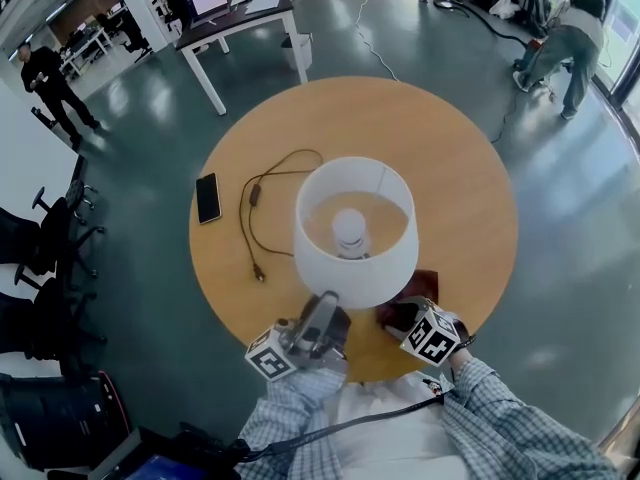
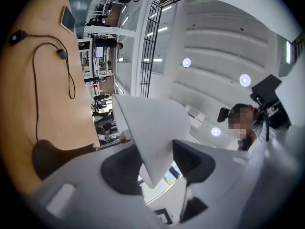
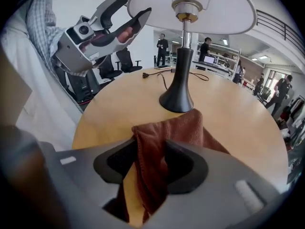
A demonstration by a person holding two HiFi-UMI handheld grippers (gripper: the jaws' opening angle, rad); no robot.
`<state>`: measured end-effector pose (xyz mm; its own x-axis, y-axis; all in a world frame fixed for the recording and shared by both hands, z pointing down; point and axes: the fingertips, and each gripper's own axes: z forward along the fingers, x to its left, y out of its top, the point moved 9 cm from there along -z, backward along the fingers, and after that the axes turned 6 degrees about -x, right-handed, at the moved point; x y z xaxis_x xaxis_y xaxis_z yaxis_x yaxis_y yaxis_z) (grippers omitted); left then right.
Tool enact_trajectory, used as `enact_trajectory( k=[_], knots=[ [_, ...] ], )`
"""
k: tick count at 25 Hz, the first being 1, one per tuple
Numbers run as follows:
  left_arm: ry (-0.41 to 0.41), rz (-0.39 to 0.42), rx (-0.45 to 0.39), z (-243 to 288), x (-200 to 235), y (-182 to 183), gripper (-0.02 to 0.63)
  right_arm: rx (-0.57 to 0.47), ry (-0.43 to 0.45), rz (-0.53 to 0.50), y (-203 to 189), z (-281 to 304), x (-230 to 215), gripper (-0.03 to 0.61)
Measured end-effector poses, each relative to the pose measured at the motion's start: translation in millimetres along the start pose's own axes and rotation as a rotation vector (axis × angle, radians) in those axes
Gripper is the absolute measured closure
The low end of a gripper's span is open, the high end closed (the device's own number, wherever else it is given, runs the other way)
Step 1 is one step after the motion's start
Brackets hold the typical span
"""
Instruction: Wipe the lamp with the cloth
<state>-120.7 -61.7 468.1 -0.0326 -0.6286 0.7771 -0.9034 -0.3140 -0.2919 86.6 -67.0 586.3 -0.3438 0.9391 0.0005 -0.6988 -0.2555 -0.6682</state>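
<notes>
Head view, lamp [image 1: 355, 258]: stands upright near the middle of the round table [image 1: 450, 168]. Its white shade is seen from above, with the bulb [image 1: 350, 226] inside.
Head view, cloth [image 1: 425, 280]: a dark red-brown heap by the table's near edge, just right of the shade.
Head view, left gripper [image 1: 325, 308]: at the near rim of the shade, pointing up at it.
Head view, right gripper [image 1: 408, 316]: tilted down onto the cloth.
Head view, phone [image 1: 208, 197]: lies flat toward the table's left edge.
Head view, cable [image 1: 255, 193]: loops between the phone and the lamp.

Left gripper view, left gripper [image 2: 156, 163]: jaws apart, with the shade's lower rim between them and a gap showing below its tip. No firm squeeze is visible.
Left gripper view, shade [image 2: 152, 128]: a white wedge reaching in between the pads.
Left gripper view, table [image 2: 43, 104]: fills the left side and carries the cable [image 2: 70, 80] and the phone [image 2: 67, 18].

Right gripper view, right gripper [image 3: 150, 163]: released. The jaws stand apart around a raised fold of cloth, with bare table showing beside one pad.
Right gripper view, cloth [image 3: 176, 132]: lies on the table, its far edge touching the lamp's black base [image 3: 178, 101].
Right gripper view, left gripper [image 3: 138, 18]: one jaw above and one below the rim of the shade [image 3: 214, 8].
Right gripper view, people [image 3: 162, 44]: stand well beyond the table's far edge.
</notes>
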Motion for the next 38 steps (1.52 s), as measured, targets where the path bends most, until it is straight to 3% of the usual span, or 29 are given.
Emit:
enact_trajectory(
  k=[2,4,8,13,16,19,23,31,34,38],
  knots=[
    [0.002,-0.004,0.000,0,0,1,0.422,-0.011,0.000,0.007,0,0,-4,0.393],
    [0.004,-0.006,0.000,1,-1,1,0.422,-0.020,-0.024,0.049,-1,-1,-10,0.489],
    [0.008,-0.007,0.002,-1,1,0,0.422,-0.064,-0.031,0.199,-13,0,-20,0.509],
    [0.011,-0.012,0.003,-2,4,2,0.422,-0.284,-0.116,0.465,-8,-39,-39,0.511],
    [0.013,-0.018,0.002,-4,5,1,0.424,-0.390,-0.224,0.511,2,-81,-50,0.512],
    [-0.009,-0.033,-0.008,-4,6,1,0.426,-0.504,-0.322,0.504,24,-125,-63,0.512],
    [0.001,-0.021,0.004,-3,5,1,0.428,-0.620,-0.391,0.407,67,-173,-78,0.512],
    [-0.009,-0.025,0.006,-5,6,1,0.428,-0.867,-0.362,0.199,169,-238,-98,0.512],
    [-0.006,-0.019,0.009,-5,6,2,0.428,-0.880,-0.340,0.159,186,-239,-100,0.512],
    [0.001,-0.022,0.013,-7,5,2,0.428,-0.795,-0.339,0.171,180,-215,-111,0.512]
  ],
)
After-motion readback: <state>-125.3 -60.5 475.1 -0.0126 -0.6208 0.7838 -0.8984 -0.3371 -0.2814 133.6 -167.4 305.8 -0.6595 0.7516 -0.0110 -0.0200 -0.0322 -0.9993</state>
